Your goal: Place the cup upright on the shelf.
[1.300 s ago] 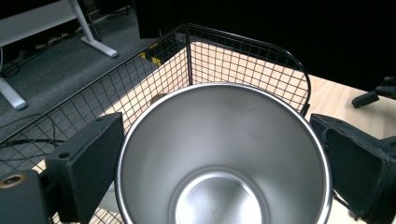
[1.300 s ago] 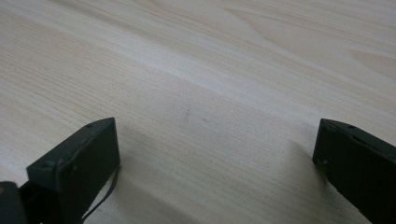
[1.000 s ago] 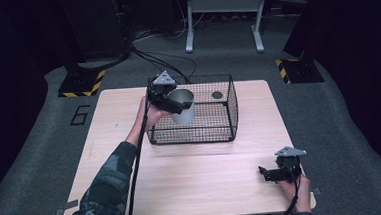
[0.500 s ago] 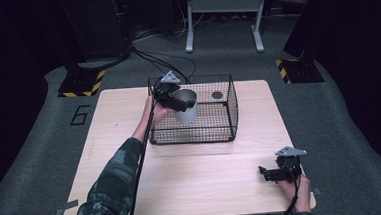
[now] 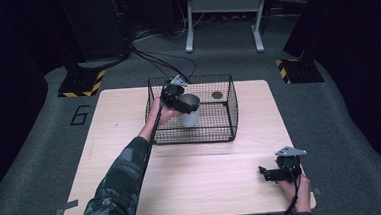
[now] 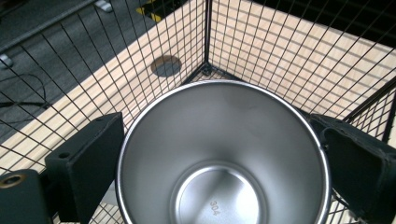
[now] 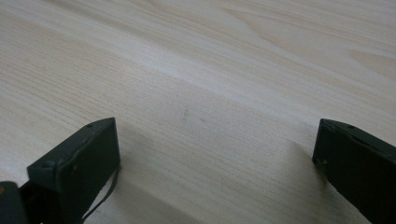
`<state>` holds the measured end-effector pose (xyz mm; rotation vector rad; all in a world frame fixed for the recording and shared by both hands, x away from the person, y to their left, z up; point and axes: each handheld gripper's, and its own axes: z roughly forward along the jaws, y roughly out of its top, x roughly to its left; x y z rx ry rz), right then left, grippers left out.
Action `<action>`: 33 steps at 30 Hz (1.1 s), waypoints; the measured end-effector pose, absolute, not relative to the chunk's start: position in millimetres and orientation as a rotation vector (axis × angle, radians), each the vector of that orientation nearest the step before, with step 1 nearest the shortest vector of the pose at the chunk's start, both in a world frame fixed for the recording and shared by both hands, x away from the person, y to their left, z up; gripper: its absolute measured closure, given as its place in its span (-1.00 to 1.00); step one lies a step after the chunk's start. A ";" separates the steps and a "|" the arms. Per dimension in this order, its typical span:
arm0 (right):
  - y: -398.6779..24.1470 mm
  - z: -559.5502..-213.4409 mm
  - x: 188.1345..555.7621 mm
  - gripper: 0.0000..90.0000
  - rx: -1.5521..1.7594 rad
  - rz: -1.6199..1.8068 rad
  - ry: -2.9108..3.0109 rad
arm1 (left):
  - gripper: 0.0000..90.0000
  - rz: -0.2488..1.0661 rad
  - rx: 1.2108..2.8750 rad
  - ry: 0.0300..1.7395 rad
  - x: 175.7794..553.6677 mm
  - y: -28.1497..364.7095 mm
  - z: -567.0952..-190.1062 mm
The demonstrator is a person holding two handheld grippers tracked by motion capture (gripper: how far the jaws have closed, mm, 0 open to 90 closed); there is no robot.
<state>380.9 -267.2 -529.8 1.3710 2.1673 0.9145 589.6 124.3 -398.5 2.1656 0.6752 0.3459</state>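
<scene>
A black wire basket [image 5: 195, 132] stands on the far half of the wooden table [image 5: 208, 186]. Inside it, my left gripper [image 5: 180, 100] is shut on a steel cup [image 5: 190, 115], one jaw on each side of its rim. In the left gripper view the cup [image 6: 224, 154] is upright and empty, with the fingers [image 6: 88, 163] pressed against its wall. My right gripper [image 5: 265, 173] rests low near the table's front right corner. It is open, with bare wood between its fingers [image 7: 79, 163].
A small dark disc [image 5: 217, 95] lies on the basket floor near the far right corner, also the dark disc [image 6: 166, 65] beyond the cup. Off the table are a white stand [image 5: 222, 5] and yellow-black striped bases [image 5: 84, 84] on the grey floor.
My left gripper has carried the cup a little to the right and lower inside the basket. The right gripper has stayed where it was.
</scene>
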 end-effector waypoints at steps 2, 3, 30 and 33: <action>-267.1 -529.9 380.8 -0.99 1.372 0.915 2.166 | -0.85 0.346 2.173 0.678 590.3 123.4 -399.4; -267.1 -529.9 380.8 -1.00 1.371 0.915 2.166 | -0.85 0.342 2.180 0.677 590.7 122.9 -400.0; -267.0 -529.8 381.6 -0.99 1.365 0.922 2.166 | -0.85 0.294 2.299 0.652 591.5 108.7 -421.3; -268.1 -529.8 381.6 -0.99 1.347 0.914 2.180 | -0.86 0.301 2.302 0.651 590.7 109.7 -421.6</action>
